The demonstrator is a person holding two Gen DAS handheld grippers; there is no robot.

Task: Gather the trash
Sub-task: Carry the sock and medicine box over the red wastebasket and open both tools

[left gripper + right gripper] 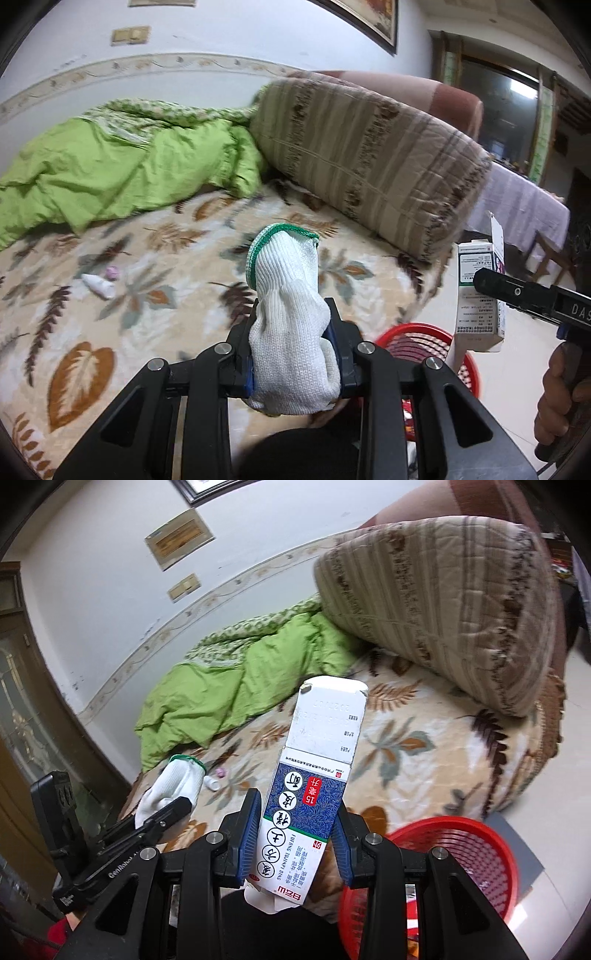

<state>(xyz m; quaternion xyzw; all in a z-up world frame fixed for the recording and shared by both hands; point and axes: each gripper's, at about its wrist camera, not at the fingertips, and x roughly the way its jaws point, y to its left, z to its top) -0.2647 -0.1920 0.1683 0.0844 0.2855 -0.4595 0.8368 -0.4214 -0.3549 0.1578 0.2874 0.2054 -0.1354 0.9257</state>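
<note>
My left gripper (293, 325) is shut on a white knit glove (291, 325) with a green cuff, held upright above the bed's edge. The glove (173, 786) and left gripper (173, 810) also show at the left of the right wrist view. My right gripper (297, 821) is shut on a blue-and-white medicine box (306, 801) with its top flap open. That box (478, 291) appears at the right of the left wrist view, above a red basket (417, 341). The basket (461, 853) stands on the floor beside the bed. A small white bottle (98, 284) lies on the leaf-patterned blanket.
A green quilt (110, 173) is bunched at the back of the bed and a large striped folded quilt (365, 158) lies at its right end. A small pink scrap (112, 272) sits by the bottle. A hand (557, 391) holds the right gripper's handle. Pale tiled floor (565, 904) lies around the basket.
</note>
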